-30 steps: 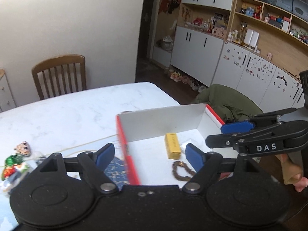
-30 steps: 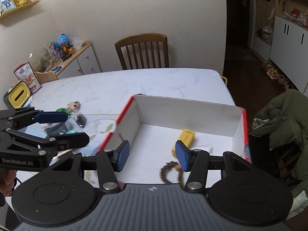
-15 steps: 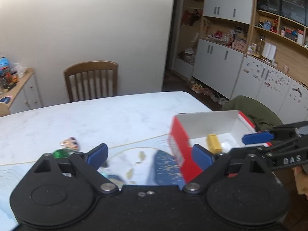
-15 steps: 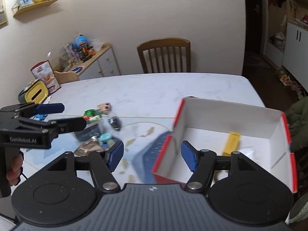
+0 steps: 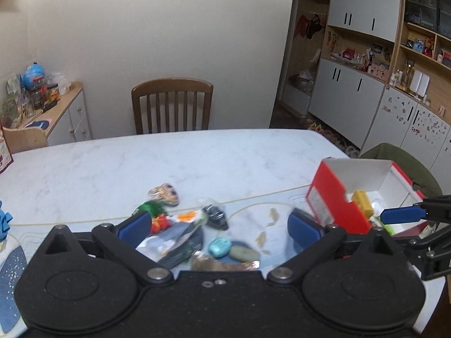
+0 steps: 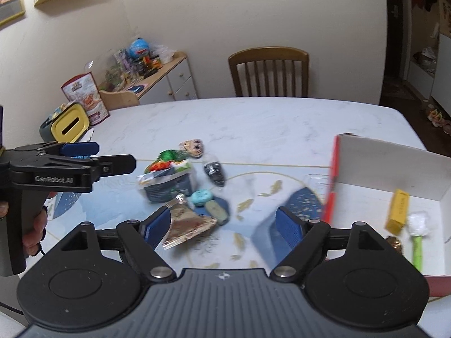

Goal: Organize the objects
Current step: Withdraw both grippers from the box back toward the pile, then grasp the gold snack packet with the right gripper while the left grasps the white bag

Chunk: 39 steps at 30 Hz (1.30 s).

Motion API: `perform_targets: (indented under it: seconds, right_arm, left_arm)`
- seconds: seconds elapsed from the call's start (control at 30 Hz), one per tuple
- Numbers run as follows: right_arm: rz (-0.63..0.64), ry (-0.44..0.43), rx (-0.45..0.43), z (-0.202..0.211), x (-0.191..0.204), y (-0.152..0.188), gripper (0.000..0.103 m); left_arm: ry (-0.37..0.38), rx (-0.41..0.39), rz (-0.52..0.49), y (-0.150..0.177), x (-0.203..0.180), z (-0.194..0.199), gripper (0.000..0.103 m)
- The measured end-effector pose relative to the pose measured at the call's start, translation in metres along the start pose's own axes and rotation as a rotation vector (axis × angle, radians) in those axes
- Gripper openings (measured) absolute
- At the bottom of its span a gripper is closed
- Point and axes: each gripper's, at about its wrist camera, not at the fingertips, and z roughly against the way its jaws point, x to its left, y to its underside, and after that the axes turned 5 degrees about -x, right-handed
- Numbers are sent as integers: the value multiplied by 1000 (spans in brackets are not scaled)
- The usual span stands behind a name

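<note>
Loose pile of trinkets (image 6: 183,180) on the table (image 6: 253,121) lies just ahead-left of my right jaws, dead ahead of my left; both jaws wide open, empty; left gripper (image 5: 220,226) nearer.

Soft, even indoor light fills both views, with no single source in sight. The pale wall (image 5: 169,28) and marble tabletop (image 5: 197,157) read bright, while the doorway (image 6: 406,42) at the right of the right wrist view is dark. Shadows under the small objects are faint. The heap of small items (image 6: 186,186) and the red-sided box (image 5: 332,205) are smeared by motion blur; the chair (image 5: 172,104) stays fairly sharp. Fisheye distortion bends the cabinets (image 5: 366,56) and wall edges, and the frame corners darken.
</note>
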Motion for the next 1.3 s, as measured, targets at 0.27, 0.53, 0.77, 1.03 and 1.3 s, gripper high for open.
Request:
perform_targets:
  seconds: [0.27,0.53,0.77,1.03,1.3]
  right_arm:
    - [81,-16,58,-47,38,8,82]
    - [162,-36,136,-101,60,14,82]
    - [260,-67,191,-141,74,19,82]
    - [328,-83,254,-176,81,22,82]
    - [323,-106,298,-195,82,25,82]
  left_arm:
    - [5,60,58,17,39,-27,102]
    - [30,101,57,28,63,-57,102]
    - [43,167,100,38,81,-87,102]
    - [47,187,67,46,88,-109,95]
    - [73,210,52,54,88,-124,80]
